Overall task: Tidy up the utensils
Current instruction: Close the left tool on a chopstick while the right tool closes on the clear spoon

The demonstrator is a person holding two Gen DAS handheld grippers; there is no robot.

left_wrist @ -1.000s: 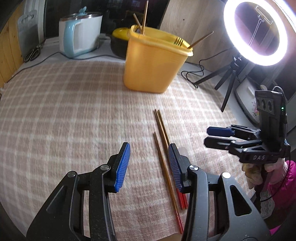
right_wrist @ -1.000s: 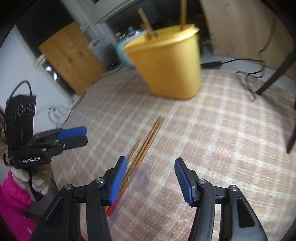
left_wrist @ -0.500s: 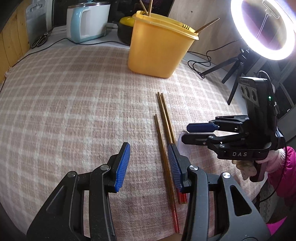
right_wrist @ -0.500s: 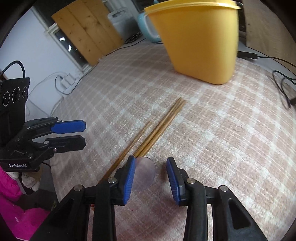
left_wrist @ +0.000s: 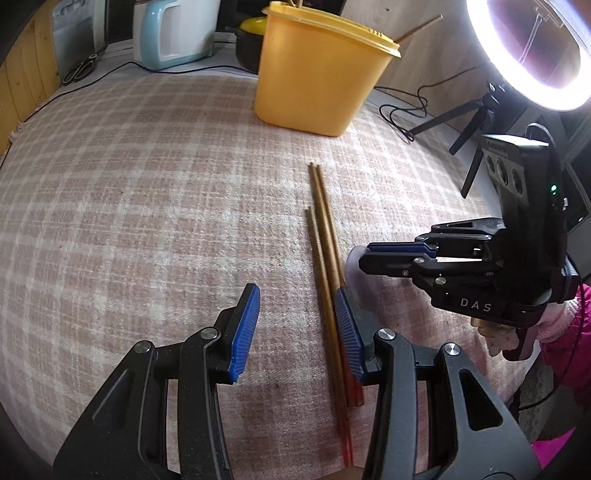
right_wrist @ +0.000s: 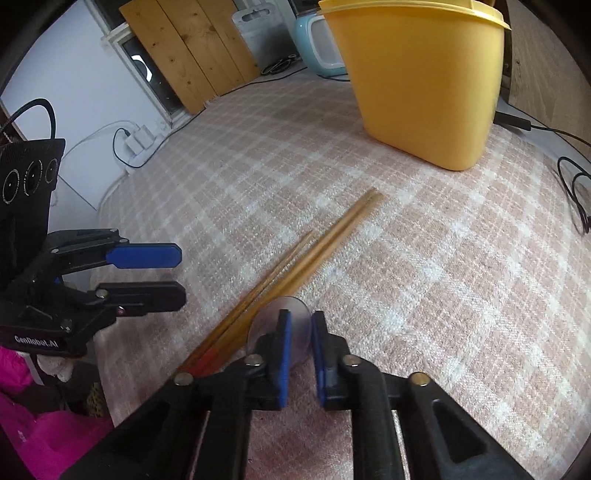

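Three wooden chopsticks (left_wrist: 325,236) (right_wrist: 314,254) with red ends lie side by side on the checked cloth. A clear plastic spoon (right_wrist: 284,321) (left_wrist: 356,266) lies beside them. My right gripper (right_wrist: 300,343) (left_wrist: 373,254) is shut on the spoon's bowl, low at the cloth. My left gripper (left_wrist: 295,328) (right_wrist: 159,273) is open and empty, hovering just left of the chopsticks. A yellow utensil bin (left_wrist: 317,77) (right_wrist: 421,81) stands at the back with chopsticks sticking out.
A lit ring light (left_wrist: 532,48) on a tripod stands at the right with cables (left_wrist: 402,110) beside it. A pale blue appliance (left_wrist: 170,33), a dark pot (left_wrist: 247,44) and scissors (left_wrist: 79,68) sit behind the cloth. The table edge is close on my near side.
My right gripper has come down over the clear spoon and closed on it. My left gripper has stayed open and moved forward a little along the chopsticks.
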